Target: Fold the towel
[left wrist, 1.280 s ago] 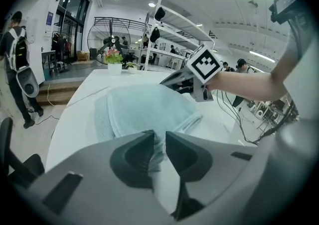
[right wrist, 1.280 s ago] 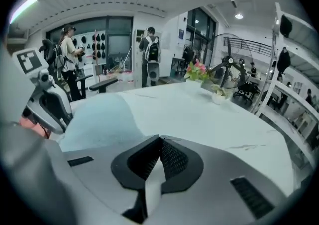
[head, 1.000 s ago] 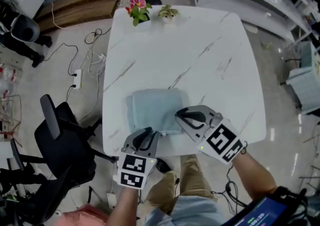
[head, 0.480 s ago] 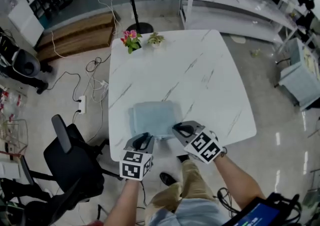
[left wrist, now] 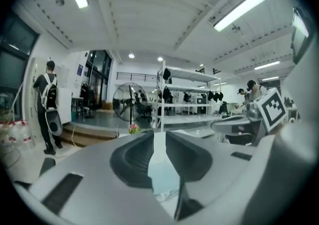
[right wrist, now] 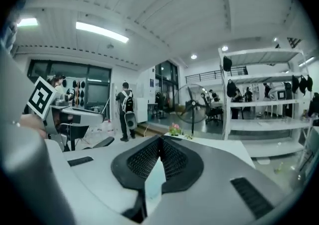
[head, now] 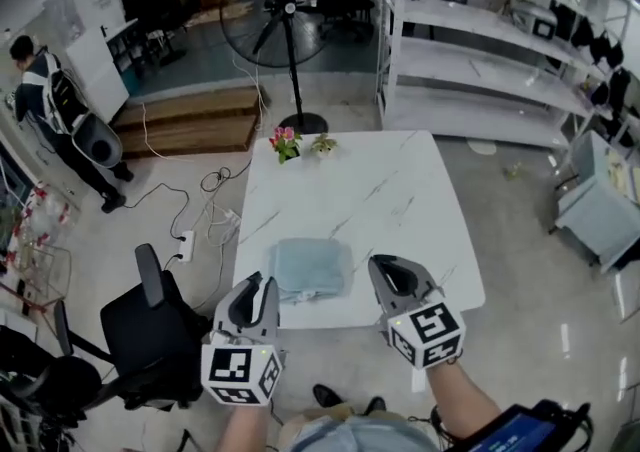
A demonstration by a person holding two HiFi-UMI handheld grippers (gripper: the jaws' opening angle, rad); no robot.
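A pale teal towel [head: 311, 268] lies folded in a neat square near the front edge of the white marble table [head: 380, 190]. Both grippers hang in the air in front of the table, pointing roughly level across the room. My left gripper [head: 262, 290] stands at the towel's front left with a narrow gap between its jaws; in the left gripper view [left wrist: 159, 137] nothing is gripped, and the towel [left wrist: 162, 176] shows below through the gap. My right gripper [head: 388, 268], at the towel's front right, has its jaw tips touching and is empty in its own view [right wrist: 160, 142].
Two small flower pots [head: 286, 143] [head: 324, 146] stand at the table's far edge. A standing fan [head: 272, 10] is beyond it, white shelving [head: 480, 50] at the back right. A black office chair [head: 150, 325] sits left of the table, and a person [head: 50, 100] stands far left.
Both grippers have risen from the towel's front edge and tipped up toward level. The head view lifted too, showing more of the room. The towel stays folded on the table.
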